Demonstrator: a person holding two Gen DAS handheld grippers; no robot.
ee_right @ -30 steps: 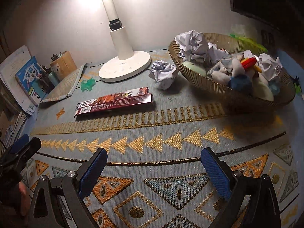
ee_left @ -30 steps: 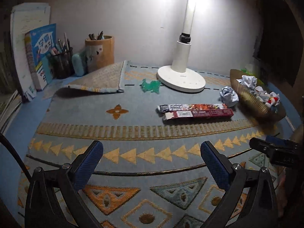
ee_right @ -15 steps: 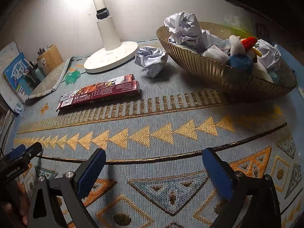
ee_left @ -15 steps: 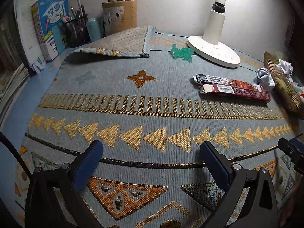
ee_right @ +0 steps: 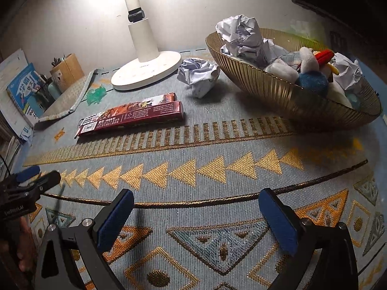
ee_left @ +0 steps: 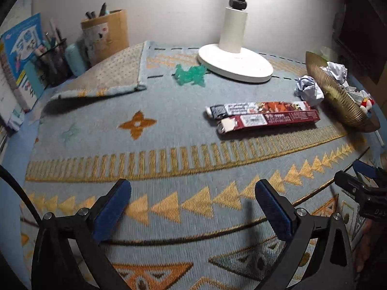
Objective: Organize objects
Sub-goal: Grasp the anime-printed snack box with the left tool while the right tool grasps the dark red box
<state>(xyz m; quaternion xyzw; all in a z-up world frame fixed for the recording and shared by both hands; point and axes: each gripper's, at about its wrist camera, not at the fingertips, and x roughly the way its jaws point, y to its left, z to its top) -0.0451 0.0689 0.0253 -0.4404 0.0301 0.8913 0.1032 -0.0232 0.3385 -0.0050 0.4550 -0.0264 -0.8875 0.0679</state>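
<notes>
Two long red boxes [ee_left: 263, 117] [ee_right: 130, 118] lie side by side mid-mat. A crumpled paper ball [ee_left: 309, 90] [ee_right: 198, 72] rests beside a gold ribbed bowl [ee_left: 338, 101] [ee_right: 285, 94] that holds paper balls and soft toys. A green plastic toy [ee_left: 191, 75] [ee_right: 95, 94] sits near the lamp base. My left gripper [ee_left: 192, 205] hovers open and empty over the near mat. My right gripper [ee_right: 196, 217] is open and empty too, short of the boxes; it also shows at the right edge of the left wrist view [ee_left: 362, 181].
A white lamp base [ee_left: 234, 60] [ee_right: 145, 70] stands at the back. The patterned mat's far-left corner is folded over [ee_left: 108, 75]. Pen holders [ee_left: 106, 33] and books [ee_left: 21, 55] line the back left wall. A hand [ee_right: 14, 251] holds the left gripper.
The left gripper has swung back toward the right and forward, bringing the boxes and bowl closer to centre. The right gripper has edged nearer the bowl. Both stay open.
</notes>
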